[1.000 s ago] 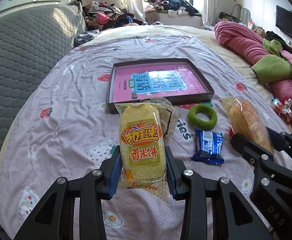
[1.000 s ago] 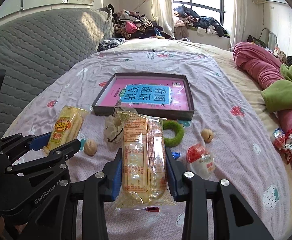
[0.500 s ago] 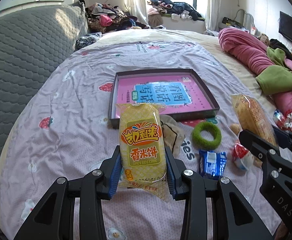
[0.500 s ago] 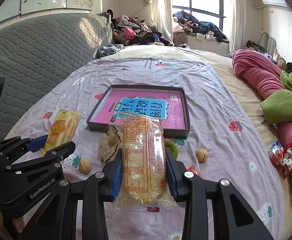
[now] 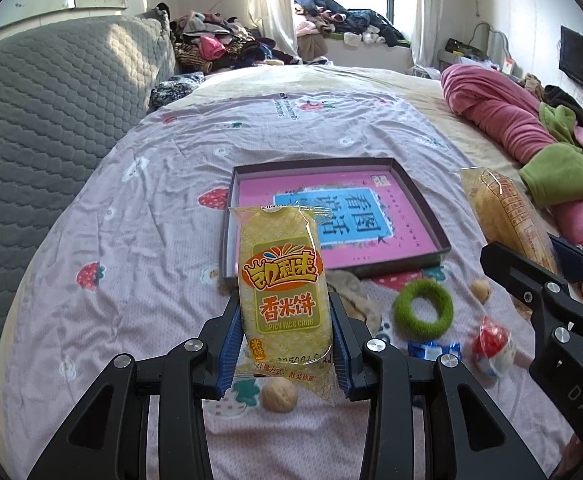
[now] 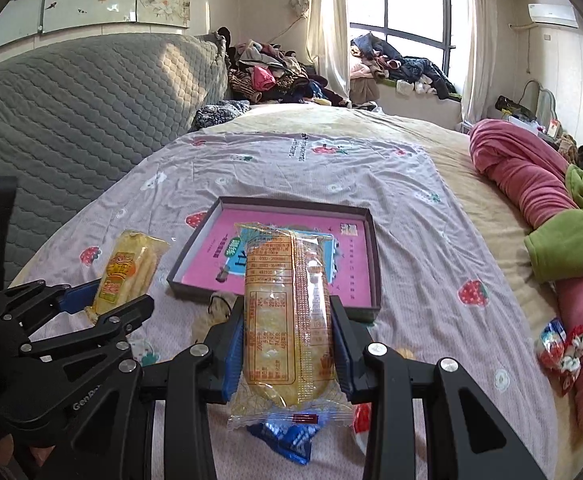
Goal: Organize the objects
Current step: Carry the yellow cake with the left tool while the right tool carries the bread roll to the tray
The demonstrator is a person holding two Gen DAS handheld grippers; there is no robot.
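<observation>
Two sets of jaws clamping snack packs, both lifted clear of the bed: left gripper pinching the yellow rice cake pack, right gripper pinching the clear-wrapped cake pack. Hanging just short of the pink-lined tray. Lying below: walnut, green ring, blue wrapper.

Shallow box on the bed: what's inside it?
Inside the shallow box lies only a pink book with a blue title panel, flat. The left gripper's rice cake packet covers the near left corner, so that part can't be checked.
</observation>
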